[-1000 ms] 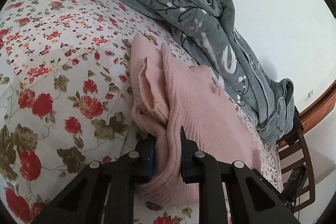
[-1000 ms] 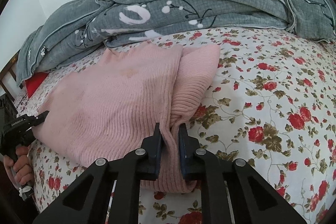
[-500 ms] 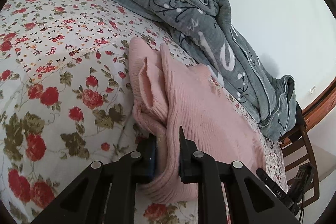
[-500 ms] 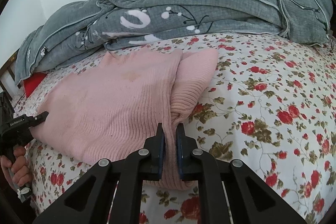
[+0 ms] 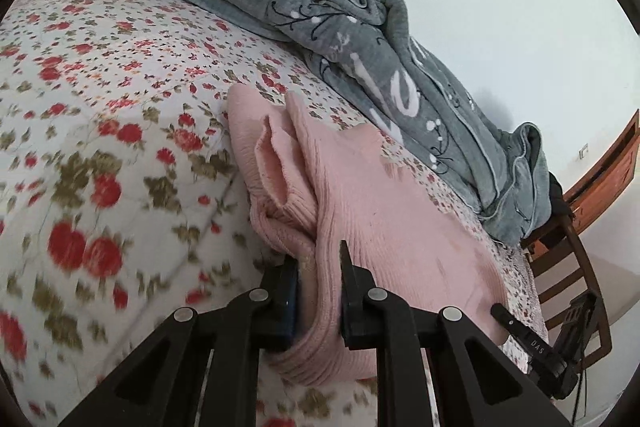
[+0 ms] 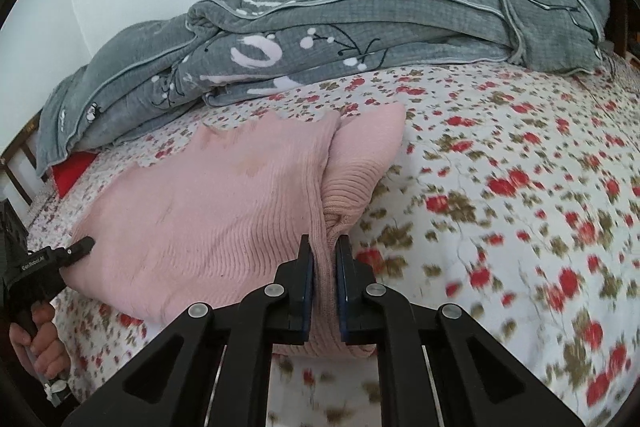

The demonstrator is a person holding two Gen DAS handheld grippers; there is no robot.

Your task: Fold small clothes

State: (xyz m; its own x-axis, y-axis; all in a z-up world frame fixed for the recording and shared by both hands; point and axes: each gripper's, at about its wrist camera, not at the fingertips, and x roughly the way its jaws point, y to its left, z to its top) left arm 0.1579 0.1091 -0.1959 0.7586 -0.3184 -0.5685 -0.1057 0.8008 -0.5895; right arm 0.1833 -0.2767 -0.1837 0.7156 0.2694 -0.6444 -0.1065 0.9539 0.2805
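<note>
Pink sweater lies folded on the floral bed, centre of both frames, below the grey quilt that runs along the top. Left tongs at bottom centre of the left view are clamped on a bunched sweater edge; right tongs at bottom centre of the right view pinch another edge fold. In the right view's lower left, a hand grips the left tool handle, tip on the sweater.
</note>
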